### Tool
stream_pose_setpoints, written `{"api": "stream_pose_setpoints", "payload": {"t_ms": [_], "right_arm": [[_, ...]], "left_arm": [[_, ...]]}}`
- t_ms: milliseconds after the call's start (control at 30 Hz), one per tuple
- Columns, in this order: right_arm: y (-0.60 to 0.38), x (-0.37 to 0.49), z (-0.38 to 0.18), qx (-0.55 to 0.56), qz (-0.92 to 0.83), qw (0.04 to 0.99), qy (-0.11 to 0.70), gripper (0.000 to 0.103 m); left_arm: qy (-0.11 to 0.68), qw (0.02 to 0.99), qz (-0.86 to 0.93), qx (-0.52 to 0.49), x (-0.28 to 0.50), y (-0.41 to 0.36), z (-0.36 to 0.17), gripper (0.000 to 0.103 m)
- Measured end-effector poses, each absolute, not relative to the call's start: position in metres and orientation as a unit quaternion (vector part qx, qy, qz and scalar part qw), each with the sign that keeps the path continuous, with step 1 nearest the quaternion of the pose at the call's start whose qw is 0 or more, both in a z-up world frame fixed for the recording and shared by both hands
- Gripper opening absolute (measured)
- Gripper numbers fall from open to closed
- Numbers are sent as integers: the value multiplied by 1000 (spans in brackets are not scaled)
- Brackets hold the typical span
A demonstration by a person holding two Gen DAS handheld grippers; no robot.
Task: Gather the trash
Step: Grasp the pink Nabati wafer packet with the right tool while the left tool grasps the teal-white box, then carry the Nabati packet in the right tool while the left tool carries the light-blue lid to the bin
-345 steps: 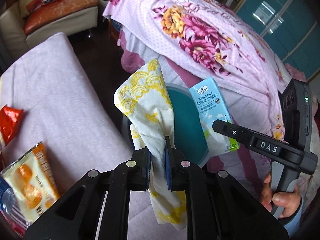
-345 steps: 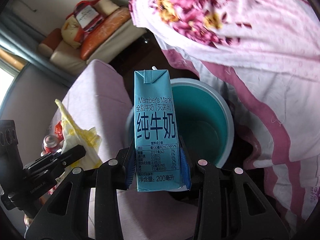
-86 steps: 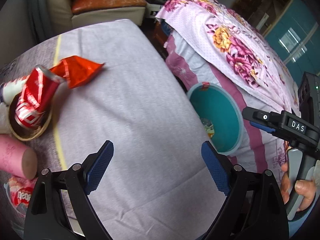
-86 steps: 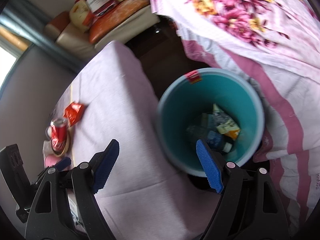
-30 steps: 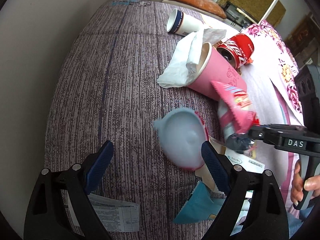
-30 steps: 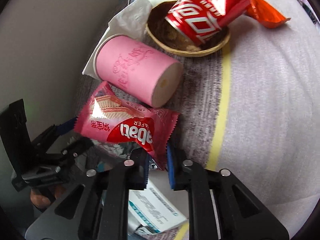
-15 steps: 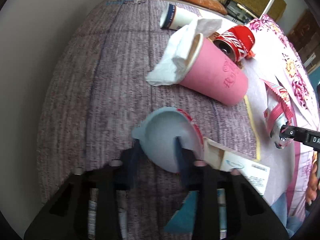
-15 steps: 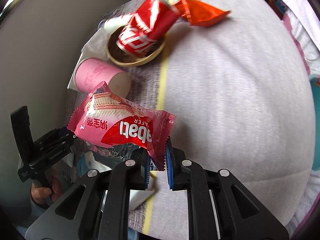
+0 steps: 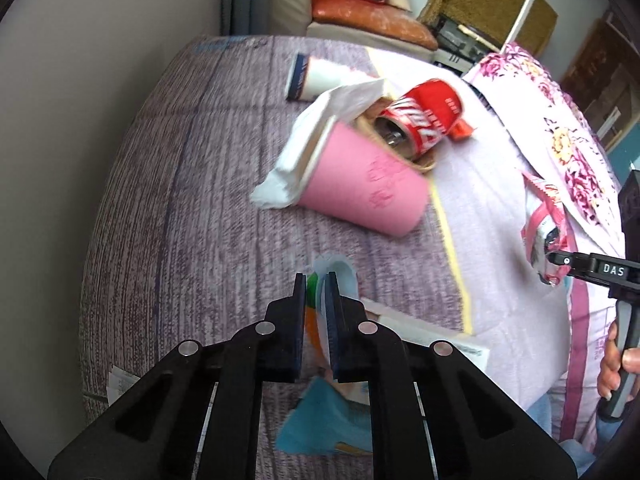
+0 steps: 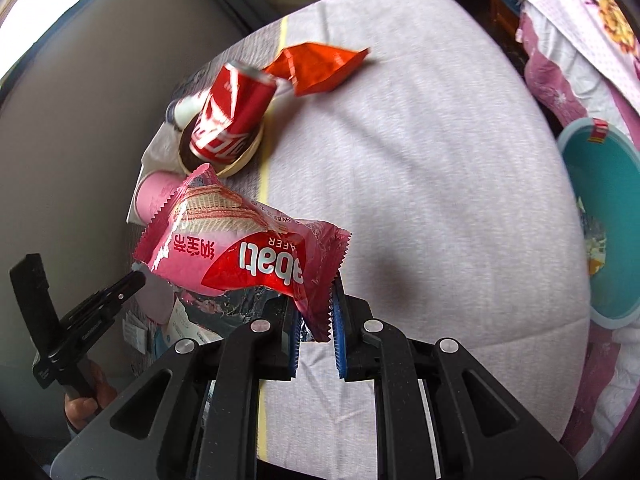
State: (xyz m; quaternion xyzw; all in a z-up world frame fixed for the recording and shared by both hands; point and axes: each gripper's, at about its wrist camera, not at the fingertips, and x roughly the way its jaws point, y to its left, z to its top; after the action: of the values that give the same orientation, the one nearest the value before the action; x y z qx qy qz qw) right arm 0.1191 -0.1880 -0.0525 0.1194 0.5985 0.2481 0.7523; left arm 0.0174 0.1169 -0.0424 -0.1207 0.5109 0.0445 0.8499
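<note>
Left gripper (image 9: 316, 280): jaws have just been closing and now pinch the rim of a pale blue, thin plastic lid (image 9: 340, 276), seen edge-on between the pads; green and orange print shows in the narrow gap. The lid stands just ahead of the fingertips, over the purple ribbed bedcover (image 9: 168, 208). Below the fingers lie a white printed paper slip (image 9: 432, 340) and a teal carton flap (image 9: 324, 420), print too blurred to read.

Ahead and right of the left gripper: a pink paper cup (image 9: 360, 188) lying on its side, faint embossed script, unreadable, with a white crumpled tissue (image 9: 320, 136) at its mouth. Beyond it a red soft-drink can (image 9: 420, 120) with white lettering, lying in a shallow tan bowl (image 10: 240, 156); a white paper cup with a dark blue rim band (image 9: 316, 76) lies farther off.

Right gripper (image 10: 316, 320): clenched on the serrated end of a pink and red foil wafer wrapper (image 10: 240, 252), held above the pale lilac sheet (image 10: 400, 160). The label, upside down, reads "…bati" and "…AFER", with Chinese characters. Handle reads "DAS" in the left view.

Ahead of the right gripper: an orange-red crumpled snack bag (image 10: 316, 64). Far right: a teal round plastic bin (image 10: 600, 220) with a red sticker on its rim, holding wrappers.
</note>
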Motion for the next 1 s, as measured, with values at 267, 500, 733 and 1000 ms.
{"api": "stream_pose_setpoints", "payload": {"t_ms": [267,500,733,1000], "right_arm": [[-202,121,-58,143,240,758,589,13],[-208,123,-62,153,239,757,589,13],[-206,124,-67,155,239,753,593,13],[-210,127,-62,153,233,763,583,13]], "left_arm": [[514,851,7,-105,33,79,-38,10],[542,835,-1,-92,48,73,-59,11],[573,814,-1,-94,45,71,-87,16],[525,846,36,-84,45,77,-54,5]]}}
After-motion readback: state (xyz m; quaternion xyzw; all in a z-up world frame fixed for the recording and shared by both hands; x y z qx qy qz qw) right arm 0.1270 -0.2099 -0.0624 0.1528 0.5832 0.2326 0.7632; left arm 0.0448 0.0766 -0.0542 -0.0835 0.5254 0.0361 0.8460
